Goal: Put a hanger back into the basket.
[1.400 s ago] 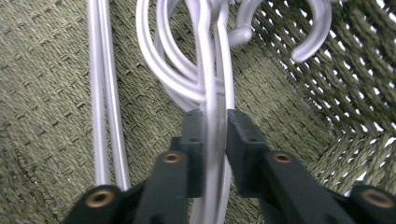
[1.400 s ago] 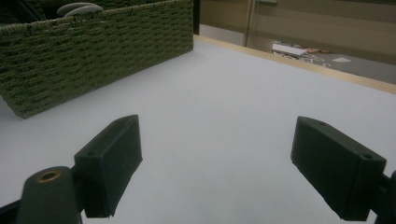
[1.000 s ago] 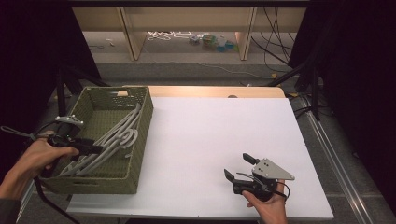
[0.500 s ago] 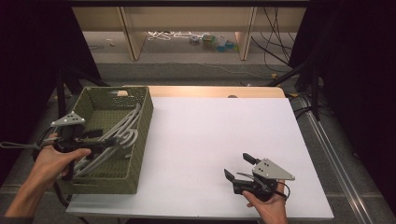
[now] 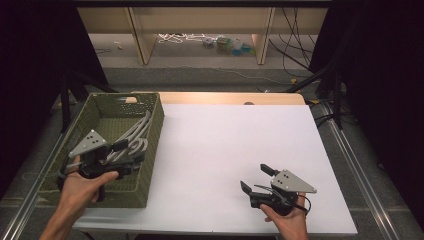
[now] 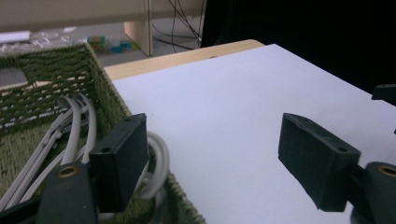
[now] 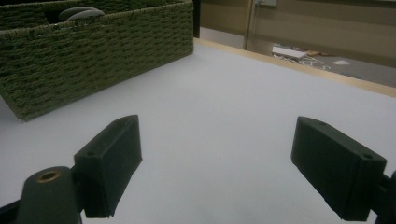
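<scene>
the left gripper (image 5: 131,159), jaws just opened and empty, hovers over the grey cables (image 5: 134,137) in the basket (image 5: 153,150); the right gripper (image 5: 256,179) rests released.

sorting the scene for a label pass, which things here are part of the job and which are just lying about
Part of the job:
- grey cables in the green woven basket
- left gripper, open above the basket
- right gripper, open

Lying about:
- white cords on the floor
- small coloured items beside them
</scene>
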`<state>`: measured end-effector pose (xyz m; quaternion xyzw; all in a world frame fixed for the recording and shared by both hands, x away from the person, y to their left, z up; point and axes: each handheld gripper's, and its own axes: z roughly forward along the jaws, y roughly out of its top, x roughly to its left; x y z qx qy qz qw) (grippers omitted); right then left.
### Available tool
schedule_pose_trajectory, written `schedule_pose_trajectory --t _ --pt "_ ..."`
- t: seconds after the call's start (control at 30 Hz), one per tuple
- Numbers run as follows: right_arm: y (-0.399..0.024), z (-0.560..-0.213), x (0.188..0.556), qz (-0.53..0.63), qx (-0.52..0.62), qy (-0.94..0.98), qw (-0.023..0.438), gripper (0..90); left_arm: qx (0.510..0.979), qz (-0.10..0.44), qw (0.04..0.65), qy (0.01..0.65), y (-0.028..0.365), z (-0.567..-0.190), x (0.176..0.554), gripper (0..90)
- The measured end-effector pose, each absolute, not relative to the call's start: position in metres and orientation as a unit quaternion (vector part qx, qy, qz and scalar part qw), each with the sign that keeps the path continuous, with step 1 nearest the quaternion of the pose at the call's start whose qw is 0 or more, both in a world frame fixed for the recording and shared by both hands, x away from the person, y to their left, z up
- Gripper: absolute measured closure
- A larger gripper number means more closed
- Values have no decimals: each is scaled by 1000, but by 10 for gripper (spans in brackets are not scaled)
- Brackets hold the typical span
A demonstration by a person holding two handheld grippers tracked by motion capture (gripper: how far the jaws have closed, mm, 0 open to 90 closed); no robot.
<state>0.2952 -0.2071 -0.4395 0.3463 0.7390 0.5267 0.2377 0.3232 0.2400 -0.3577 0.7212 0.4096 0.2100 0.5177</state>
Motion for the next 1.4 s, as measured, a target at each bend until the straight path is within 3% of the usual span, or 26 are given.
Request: schedule_pose_trajectory --t 0.17,0.77,1.2,1.4 --pt "-208 -439 295 528 345 737 242 168 701 203 551 405 222 -369 313 202" --pt "-205 -438 293 535 345 732 244 166 723 214 548 362 175 -404 290 208" --pt "-207 -433 290 546 337 723 256 165 722 256 530 364 173 -426 294 211" --pt "-212 -431 286 551 339 717 260 159 712 258 552 349 172 -425 286 213"
